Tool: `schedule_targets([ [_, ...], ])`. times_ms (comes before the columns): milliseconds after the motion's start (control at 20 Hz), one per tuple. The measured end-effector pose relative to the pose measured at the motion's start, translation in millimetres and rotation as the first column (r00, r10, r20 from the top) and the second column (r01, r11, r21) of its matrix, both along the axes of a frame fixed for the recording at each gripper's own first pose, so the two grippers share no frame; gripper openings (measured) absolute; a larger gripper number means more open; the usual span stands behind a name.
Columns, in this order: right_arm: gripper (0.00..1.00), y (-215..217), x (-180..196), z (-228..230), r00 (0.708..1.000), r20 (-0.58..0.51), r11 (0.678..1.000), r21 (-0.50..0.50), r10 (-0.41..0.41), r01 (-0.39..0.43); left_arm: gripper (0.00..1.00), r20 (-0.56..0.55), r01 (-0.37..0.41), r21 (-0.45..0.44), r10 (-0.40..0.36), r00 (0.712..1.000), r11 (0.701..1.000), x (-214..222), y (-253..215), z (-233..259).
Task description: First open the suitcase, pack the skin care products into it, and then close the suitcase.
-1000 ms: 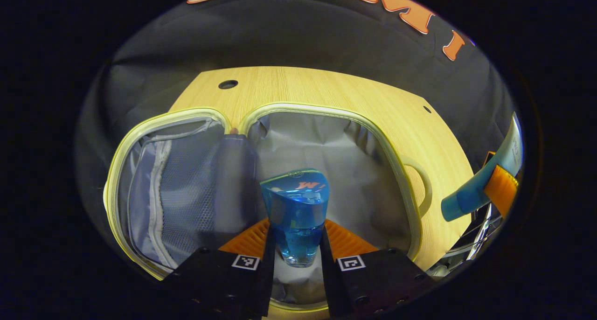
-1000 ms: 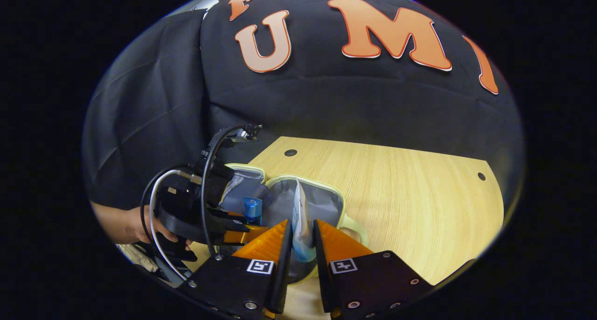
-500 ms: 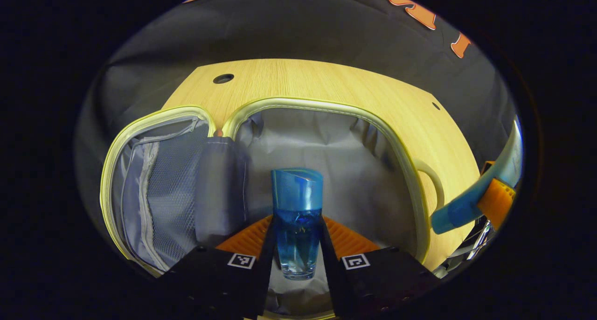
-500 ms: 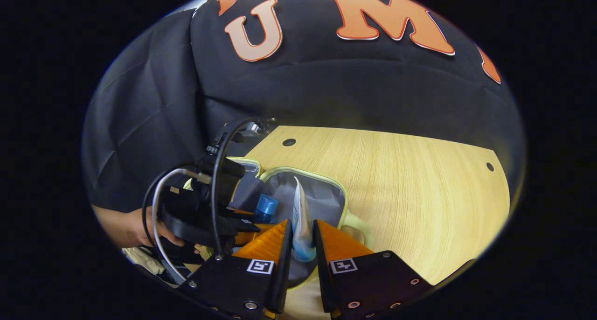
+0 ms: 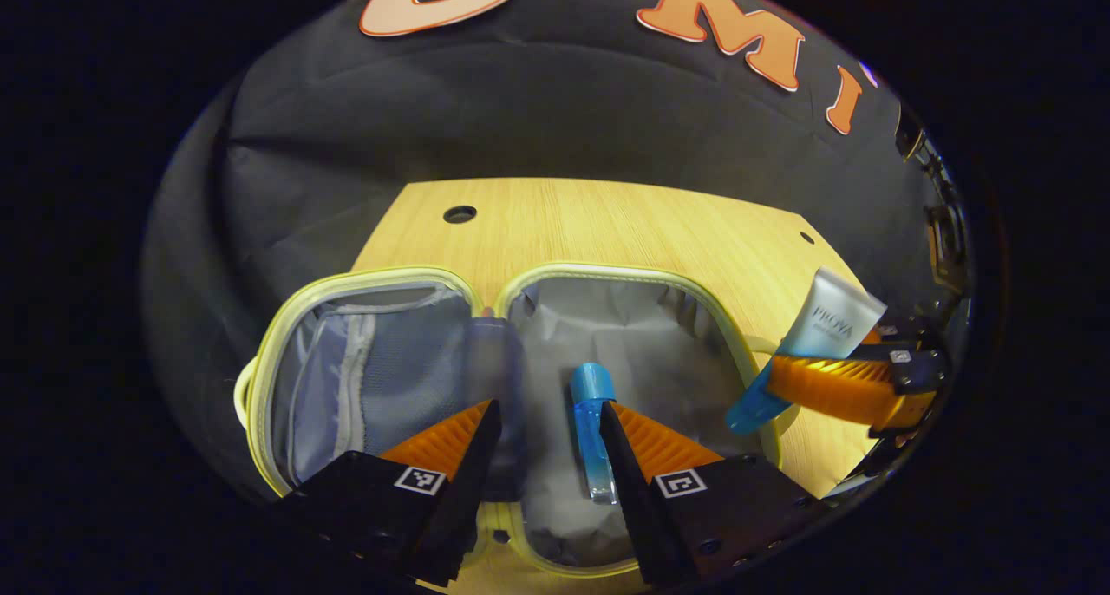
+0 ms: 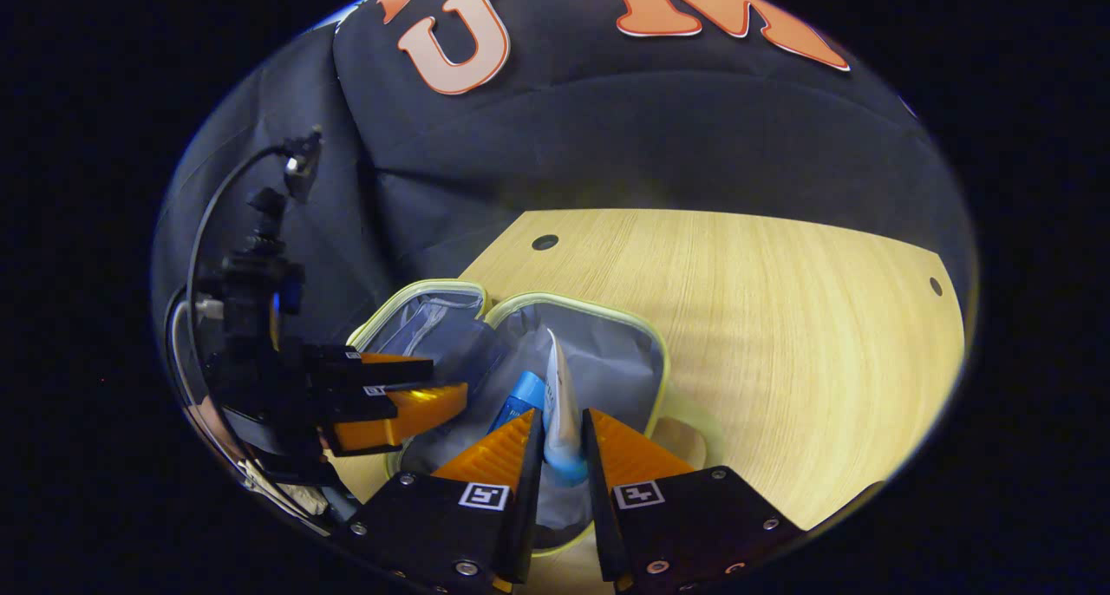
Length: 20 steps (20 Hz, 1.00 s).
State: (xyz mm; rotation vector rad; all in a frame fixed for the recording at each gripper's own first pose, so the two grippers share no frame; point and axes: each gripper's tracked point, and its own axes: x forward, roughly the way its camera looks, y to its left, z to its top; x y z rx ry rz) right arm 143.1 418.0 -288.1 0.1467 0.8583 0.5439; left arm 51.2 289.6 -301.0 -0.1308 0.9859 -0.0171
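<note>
Suitcase (image 5: 486, 278) open; your right gripper (image 6: 562, 443) pinches the soft tube (image 6: 559, 404) near its cap, left gripper (image 5: 542, 430) spread empty, bottle (image 5: 591, 430) at 12 o'clock.

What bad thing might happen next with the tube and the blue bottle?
The tube, pinched in the right gripper, hangs near the suitcase rim, so if dropped too early it may land on the table. The blue bottle lies loose on the lining between the open left gripper's fingers; the tube could knock it, or both may slide when the lid folds over.
</note>
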Motion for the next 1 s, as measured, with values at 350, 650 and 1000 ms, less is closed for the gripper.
schedule_targets([
  [350, 0.30, 22, -9, -41, 0.991, -0.131, 0.999, -0.028, 0.024, -0.028, 0.82, 0.073, -0.111, 0.066, 0.106, 0.992, 0.992, -18, 45, 40],
  [650, 0.30, 25, -14, -73, 0.970, -0.244, 0.993, -0.114, -0.004, -0.025, 0.83, 0.076, -0.232, 0.087, 0.225, 0.971, 0.969, -50, 82, 57],
  [1000, 0.34, 21, -7, -73, 0.956, -0.287, 0.994, -0.112, -0.052, 0.020, 0.82, 0.083, -0.362, 0.141, 0.353, 0.932, 0.921, -74, 144, 53],
])
